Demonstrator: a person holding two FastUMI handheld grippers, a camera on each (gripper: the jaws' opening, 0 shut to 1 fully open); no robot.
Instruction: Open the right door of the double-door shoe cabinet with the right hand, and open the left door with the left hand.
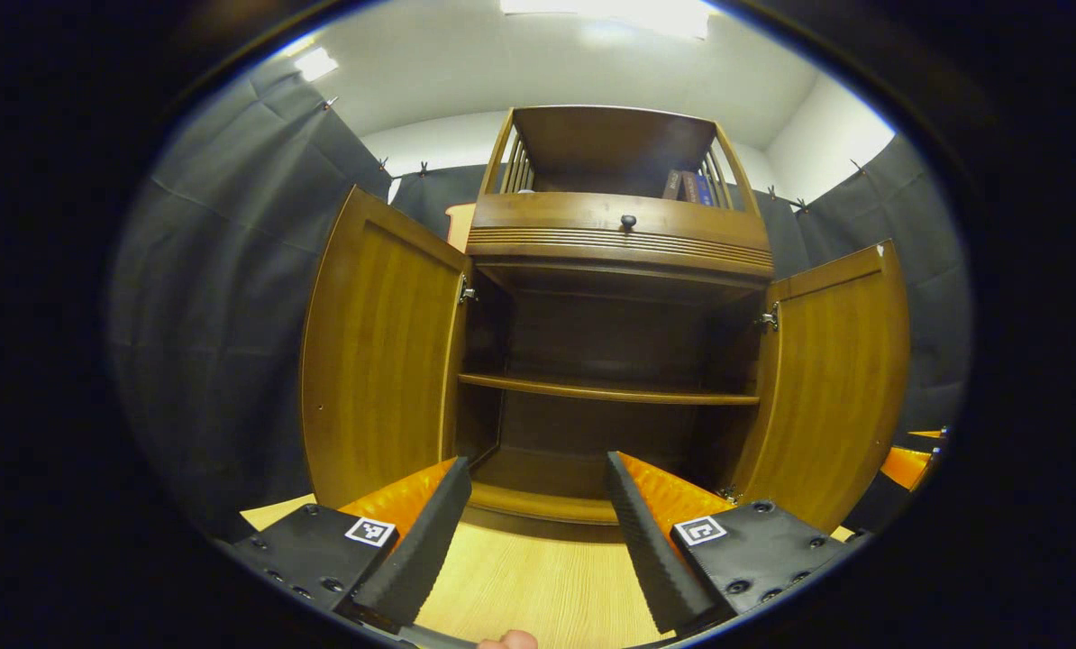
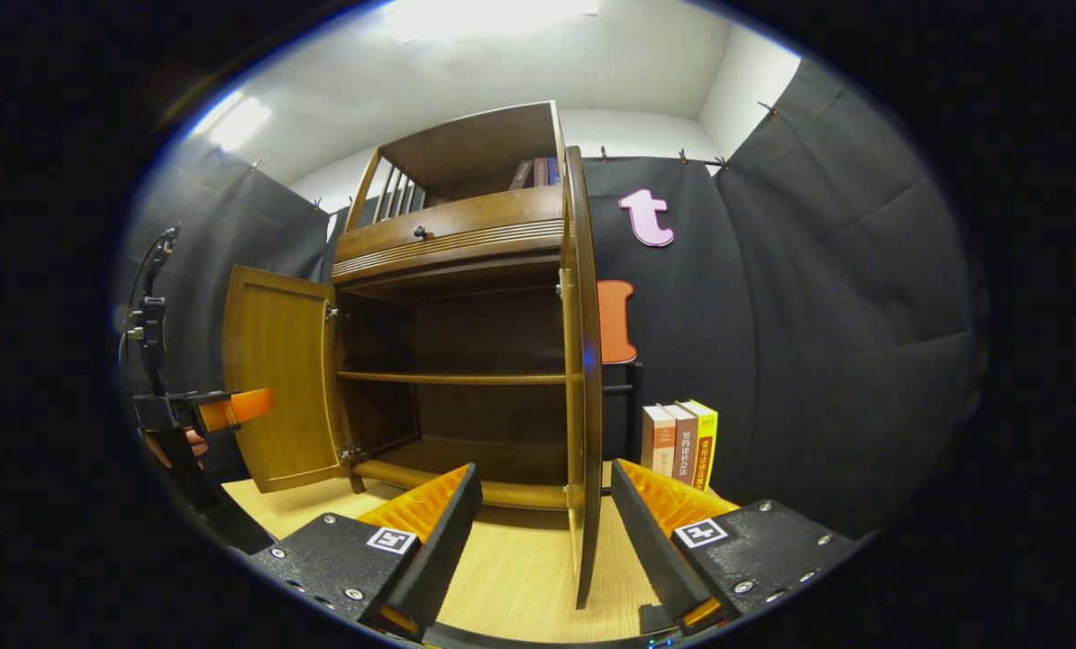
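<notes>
Shoe cabinet point(image 1: 624, 236) stands doors-wide on pale wood floor point(image 1: 538, 586); black cloth walls; both grippers point(image 1: 538, 532) point(image 2: 545, 532) spread, empty.

Warm honey-brown wood with vertical grain on the left door point(image 1: 376, 361) and right door point(image 1: 831, 379) of the shoe cabinet point(image 1: 624, 243); darker brown in the interior, with a small black knob point(image 1: 628, 221) on the drawer front. Pale yellow wood grain across the floor point(image 1: 538, 586). Orange ribbing and black pads on the left hand-held gripper point(image 1: 533, 532) and right hand-held gripper point(image 2: 542, 541), black-and-white square markers on both. Brown, maroon and yellow spines on the books point(image 2: 679, 442).
</notes>
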